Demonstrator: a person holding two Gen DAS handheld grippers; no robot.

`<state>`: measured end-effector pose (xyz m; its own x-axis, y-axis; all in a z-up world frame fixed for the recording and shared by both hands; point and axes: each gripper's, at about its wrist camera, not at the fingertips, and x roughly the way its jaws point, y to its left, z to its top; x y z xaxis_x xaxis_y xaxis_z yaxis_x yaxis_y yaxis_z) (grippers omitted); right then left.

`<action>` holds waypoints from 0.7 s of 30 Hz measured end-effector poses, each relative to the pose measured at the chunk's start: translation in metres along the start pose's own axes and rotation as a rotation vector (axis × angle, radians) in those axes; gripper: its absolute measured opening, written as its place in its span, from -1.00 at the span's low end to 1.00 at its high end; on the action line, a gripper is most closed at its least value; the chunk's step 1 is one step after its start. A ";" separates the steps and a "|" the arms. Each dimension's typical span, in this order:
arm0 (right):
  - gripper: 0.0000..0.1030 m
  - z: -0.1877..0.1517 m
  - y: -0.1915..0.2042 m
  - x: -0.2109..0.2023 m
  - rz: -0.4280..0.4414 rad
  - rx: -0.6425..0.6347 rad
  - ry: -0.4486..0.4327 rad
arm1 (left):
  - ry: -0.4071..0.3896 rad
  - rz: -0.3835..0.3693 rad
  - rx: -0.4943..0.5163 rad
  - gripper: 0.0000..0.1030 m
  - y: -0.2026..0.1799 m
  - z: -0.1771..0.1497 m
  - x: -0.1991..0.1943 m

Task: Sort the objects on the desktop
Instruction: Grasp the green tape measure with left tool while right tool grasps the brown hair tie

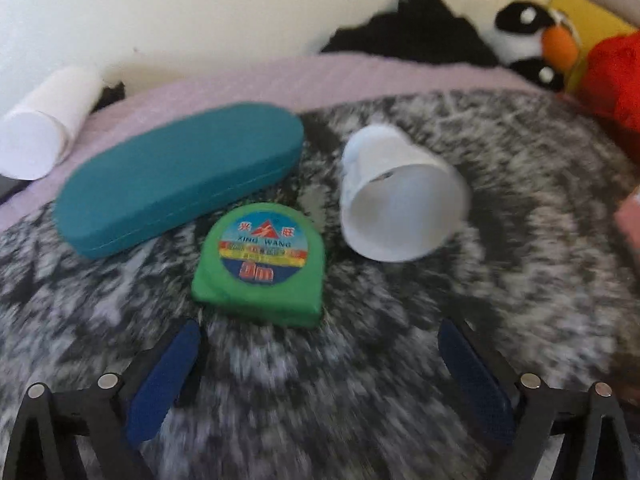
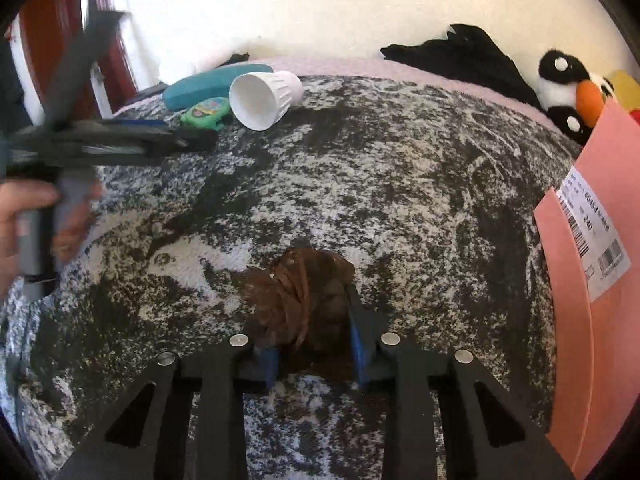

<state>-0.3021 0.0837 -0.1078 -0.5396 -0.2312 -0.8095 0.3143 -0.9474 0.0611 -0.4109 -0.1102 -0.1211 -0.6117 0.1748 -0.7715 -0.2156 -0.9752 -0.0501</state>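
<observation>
Right wrist view has our right gripper squeezed onto a brown crinkly thing, which looks like a pleated paper baking cup or wrapper, though honestly we can't say for sure. It sits low in the middle of the mottled grey-and-white blanket, with the blue pads pressing it from both sides. It looks featherlight and soft, so we'd guess it crushes easily and wants a gentle pinch across the body, which is pretty much where we have it. Off to the right there's a pink box with a shipping label, maybe where things go, but that's just a guess. Over in the left wrist view, our left gripper has its jaws wide apart with nothing between them, hovering just short of the green tape measure. That one looks hard, chunky and a bit slick, so grabbing across its flat sides seems safest. Just behind it on the left lies the teal glasses case, stiff and long, better taken across the narrow width. To the right, a white plastic cup is tipped on its side; it's light and thin, so the rim edge is the easy hold.
</observation>
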 end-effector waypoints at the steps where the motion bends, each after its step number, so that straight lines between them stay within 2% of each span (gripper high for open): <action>1: -0.44 0.000 -0.001 0.001 0.007 0.000 -0.001 | 0.005 0.001 -0.009 0.90 0.002 0.003 0.006; 2: -0.44 0.000 -0.002 0.001 0.013 0.001 -0.002 | 0.006 0.000 -0.018 0.88 0.005 0.007 0.011; 3: -0.45 0.000 -0.003 0.001 0.018 0.001 -0.003 | -0.008 -0.004 -0.029 0.70 0.009 0.010 0.012; 4: -0.45 -0.001 -0.004 0.002 0.023 0.000 -0.004 | -0.020 -0.010 -0.044 0.17 0.013 0.013 0.012; 7: -0.50 -0.003 -0.009 0.000 0.044 0.015 -0.011 | -0.035 -0.044 -0.112 0.05 0.028 0.014 0.009; 10: -0.54 -0.004 -0.011 -0.006 0.047 0.023 -0.015 | -0.050 -0.035 -0.126 0.02 0.027 0.002 -0.005; 17: -0.55 -0.004 -0.002 -0.048 0.067 0.012 -0.081 | -0.091 -0.019 -0.150 -0.12 0.006 -0.045 -0.076; 18: -0.56 -0.004 0.001 -0.056 0.071 0.009 -0.095 | -0.092 -0.014 -0.150 -0.98 0.001 -0.052 -0.088; 21: -0.56 -0.008 0.011 -0.080 0.088 0.020 -0.128 | -0.088 -0.008 -0.150 -0.99 -0.012 -0.071 -0.121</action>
<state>-0.2488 0.0942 -0.0470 -0.6059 -0.3386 -0.7199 0.3501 -0.9260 0.1409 -0.2805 -0.1294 -0.0726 -0.6765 0.1873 -0.7122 -0.1086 -0.9819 -0.1551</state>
